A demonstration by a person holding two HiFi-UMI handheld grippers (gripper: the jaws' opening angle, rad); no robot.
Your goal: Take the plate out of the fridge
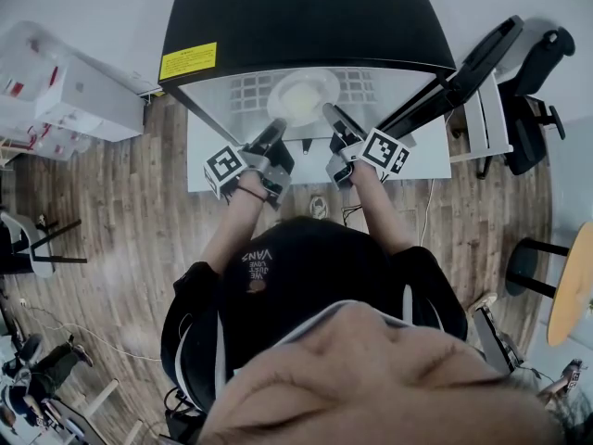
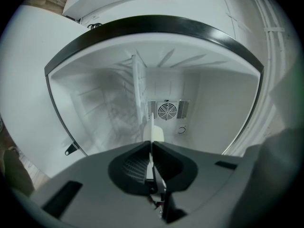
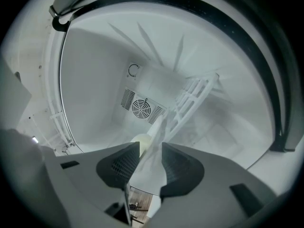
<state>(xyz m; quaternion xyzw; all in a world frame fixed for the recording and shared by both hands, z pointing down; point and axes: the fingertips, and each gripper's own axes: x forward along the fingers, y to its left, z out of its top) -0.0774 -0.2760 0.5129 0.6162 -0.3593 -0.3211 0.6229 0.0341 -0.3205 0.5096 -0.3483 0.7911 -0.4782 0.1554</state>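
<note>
Jaws of left gripper (image 1: 275,130) are clamped on near-left rim of plate (image 1: 302,96), which rests on grid shelf (image 1: 243,91) inside open fridge (image 1: 296,17). Jaws of right gripper (image 1: 330,112) stand apart, straddling near-right rim, no pinch. Risk: drawn out on one grip, plate may tilt, slip or snag the shelf

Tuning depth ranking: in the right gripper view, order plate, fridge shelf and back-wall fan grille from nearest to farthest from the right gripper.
1. pale round plate, between the fingers, low centre.
2. white slatted shelf, beyond it, up and right.
3. round fan grille, on the back wall, centre-left.
</note>
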